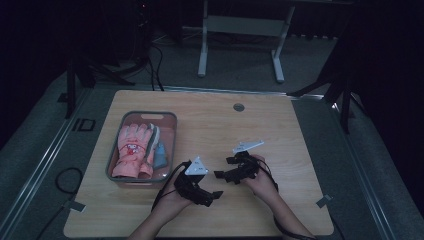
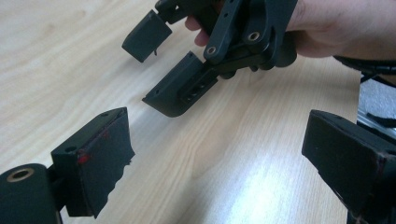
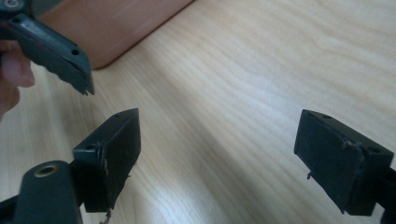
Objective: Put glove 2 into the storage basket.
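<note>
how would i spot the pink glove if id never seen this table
Start from the light wooden table and look to its left half, where a grey tray sits. The pink glove lies inside it, fingers toward the far end, to the left of both grippers. A red patch on its back and its salmon colour set it apart from the smaller blue-grey item tucked along its right side.

A tray (image 1: 172, 131) is set on the table (image 1: 280, 130), with gloves (image 1: 134, 150) laid in it. Right of the tray, the left gripper (image 1: 216, 194) and right gripper (image 1: 218, 174) are held near each other, tips facing.
</note>
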Demonstrator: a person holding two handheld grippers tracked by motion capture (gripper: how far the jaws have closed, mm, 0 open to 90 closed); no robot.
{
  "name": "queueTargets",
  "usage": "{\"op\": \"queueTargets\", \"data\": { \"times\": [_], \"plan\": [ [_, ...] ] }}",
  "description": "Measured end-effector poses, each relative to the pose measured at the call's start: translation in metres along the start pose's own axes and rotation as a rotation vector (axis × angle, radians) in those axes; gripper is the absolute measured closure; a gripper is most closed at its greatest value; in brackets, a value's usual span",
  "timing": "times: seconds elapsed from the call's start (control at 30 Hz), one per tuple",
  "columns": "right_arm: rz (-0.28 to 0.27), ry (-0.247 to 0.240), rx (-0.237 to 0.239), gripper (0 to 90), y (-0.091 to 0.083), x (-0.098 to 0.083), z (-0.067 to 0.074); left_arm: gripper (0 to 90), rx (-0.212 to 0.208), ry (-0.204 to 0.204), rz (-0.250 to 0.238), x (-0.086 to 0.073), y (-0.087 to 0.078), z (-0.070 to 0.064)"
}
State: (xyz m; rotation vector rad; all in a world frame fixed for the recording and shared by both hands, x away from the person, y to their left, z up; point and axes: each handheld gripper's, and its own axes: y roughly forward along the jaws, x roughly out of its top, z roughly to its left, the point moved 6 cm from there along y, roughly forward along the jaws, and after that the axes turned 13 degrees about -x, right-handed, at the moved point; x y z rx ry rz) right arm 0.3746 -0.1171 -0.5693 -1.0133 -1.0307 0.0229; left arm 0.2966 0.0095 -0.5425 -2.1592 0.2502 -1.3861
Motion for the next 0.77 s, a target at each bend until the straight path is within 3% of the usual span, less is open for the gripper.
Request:
{"op": "queueTargets", "data": {
  "times": [0.43, 0.77],
  "plan": [
    [0.017, -0.017, -0.006, 14.0, 0.008, -0.022, -0.002, 8.5, -0.026, -0.007, 0.019, -0.017, 0.017, -0.001],
    [0.017, -0.018, -0.021, 13.9, 0.01, -0.025, -0.003, 8.5, -0.042, -0.015, 0.01, -0.022, 0.019, 0.001]
  ]
}}
